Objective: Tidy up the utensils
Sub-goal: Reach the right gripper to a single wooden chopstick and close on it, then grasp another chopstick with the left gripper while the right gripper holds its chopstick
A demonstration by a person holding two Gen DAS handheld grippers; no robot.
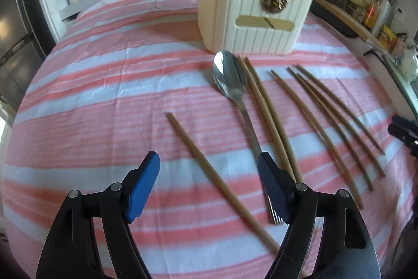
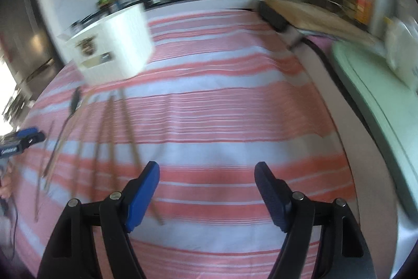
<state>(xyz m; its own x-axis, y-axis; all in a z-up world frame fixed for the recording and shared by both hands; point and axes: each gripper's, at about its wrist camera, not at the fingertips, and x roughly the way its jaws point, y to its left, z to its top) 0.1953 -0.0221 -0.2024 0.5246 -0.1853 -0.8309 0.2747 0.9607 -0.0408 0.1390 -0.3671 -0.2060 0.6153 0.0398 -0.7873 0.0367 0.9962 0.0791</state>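
Both of my grippers hang above the striped pink-and-white tablecloth [image 1: 104,85], and each has its jaws spread apart with nothing pressed between the blue pads. Looking along my left gripper [image 1: 209,187], I see a single wooden chopstick [image 1: 219,179] lying loose on the cloth between the two fingers, touched by neither, while the handle end of a metal spoon [image 1: 230,77] runs under the right-hand finger. Its bowl lies just in front of the cream utensil holder [image 1: 250,17], which stands upright on the cloth with one chopstick already poking out of its top. To the right of the spoon lie more chopsticks: a close pair [image 1: 269,119] just beside the handle, then a fan of four [image 1: 329,122] further out. My right gripper [image 2: 207,190] hovers over bare cloth, with those same chopsticks off to its left; that view is blurred, so I can tell little more.
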